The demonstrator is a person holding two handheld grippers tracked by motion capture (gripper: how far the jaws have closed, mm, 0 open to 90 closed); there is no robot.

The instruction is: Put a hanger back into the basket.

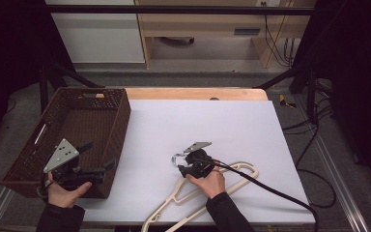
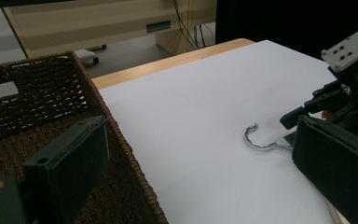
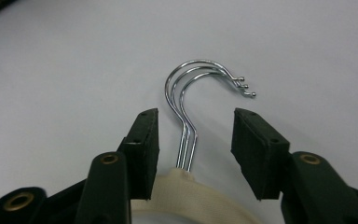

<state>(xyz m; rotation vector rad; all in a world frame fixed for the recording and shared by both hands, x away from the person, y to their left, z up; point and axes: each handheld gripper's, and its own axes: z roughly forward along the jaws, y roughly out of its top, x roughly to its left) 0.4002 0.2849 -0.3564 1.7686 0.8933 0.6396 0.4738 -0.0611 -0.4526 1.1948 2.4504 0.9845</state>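
Right claw (image 3: 193, 140) astride the hanger hooks (image 3: 191, 93)
Jaws wide, shanks between them, lengthwise; left claw (image 1: 94, 162) wide, over the basket (image 1: 118, 121).

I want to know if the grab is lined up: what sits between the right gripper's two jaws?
In the right gripper view, the right gripper stands open with three stacked metal hook stems of the cream hangers in the gap, touching neither jaw.

Left gripper (image 1: 99, 159): held by the left hand (image 1: 64, 192) at the lower left of the high view, jaws spread wide, nothing between them. Right gripper (image 1: 181, 162): held by the right hand (image 1: 209, 182) at lower centre, dark sleeve entering from the bottom edge, jaws parted, pads touching nothing.
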